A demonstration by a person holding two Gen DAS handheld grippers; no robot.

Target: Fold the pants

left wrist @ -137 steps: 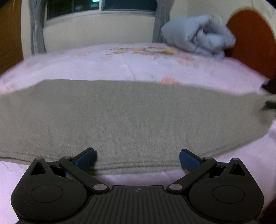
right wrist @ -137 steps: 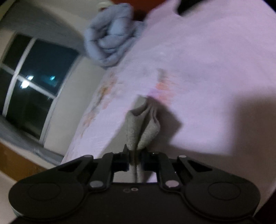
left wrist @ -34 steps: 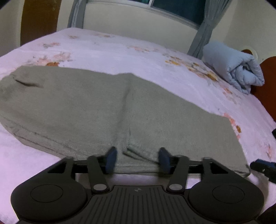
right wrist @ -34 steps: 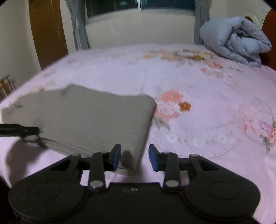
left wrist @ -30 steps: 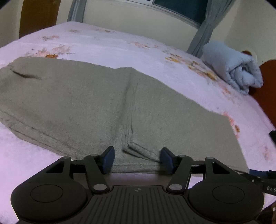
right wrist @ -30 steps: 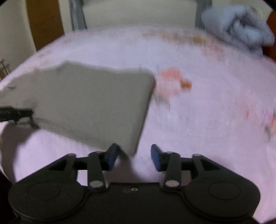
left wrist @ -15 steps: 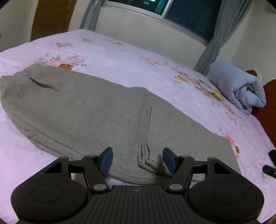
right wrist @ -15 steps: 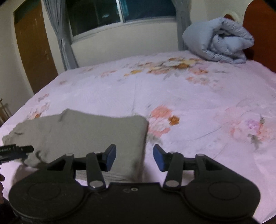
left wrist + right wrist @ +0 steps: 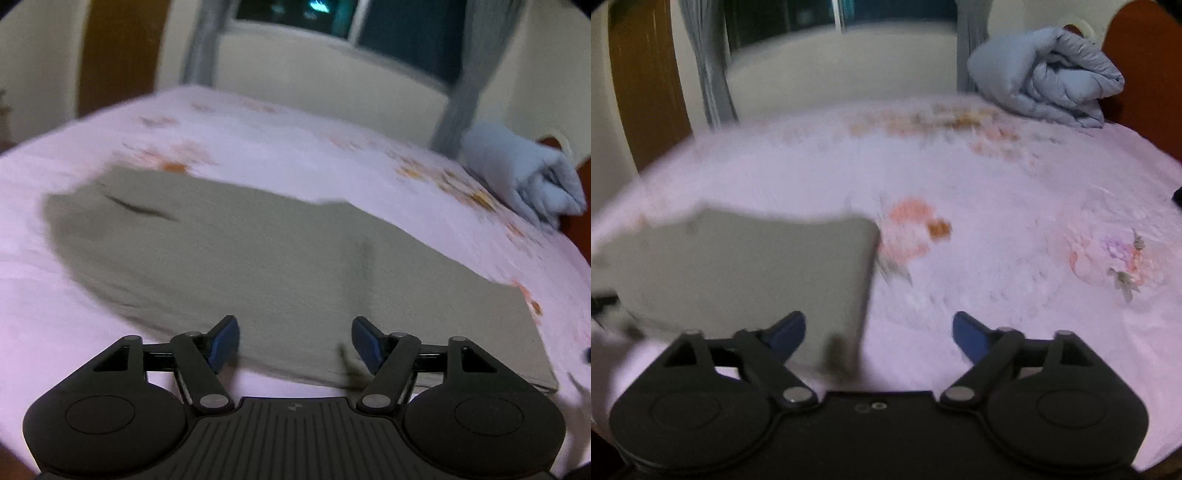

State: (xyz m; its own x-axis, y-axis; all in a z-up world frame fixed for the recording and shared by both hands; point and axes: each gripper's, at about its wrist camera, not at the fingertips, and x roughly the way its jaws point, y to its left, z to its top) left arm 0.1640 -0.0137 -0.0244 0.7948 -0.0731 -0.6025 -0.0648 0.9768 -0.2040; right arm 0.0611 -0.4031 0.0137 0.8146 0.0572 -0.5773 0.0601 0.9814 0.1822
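Observation:
The grey-green pants (image 9: 266, 258) lie flat on the pink floral bed, folded lengthwise, with the wider end at the left. My left gripper (image 9: 295, 343) is open and empty, held just above the pants' near edge. In the right wrist view the pants' right end (image 9: 757, 269) shows at lower left. My right gripper (image 9: 875, 332) is open and empty over that end's near corner, its left finger over the cloth and its right finger over bare sheet. Both views are blurred by motion.
A rolled light-blue duvet (image 9: 1045, 77) lies at the far right of the bed (image 9: 997, 221) by the brown headboard (image 9: 1145, 66). A window with grey curtains (image 9: 369, 37) is behind the bed. A brown door (image 9: 646, 74) stands at the left.
Both grippers have opened wider and pulled back a little from the pants. The crease that the left gripper pinched has flattened out. The right gripper let go of the pants' end earlier.

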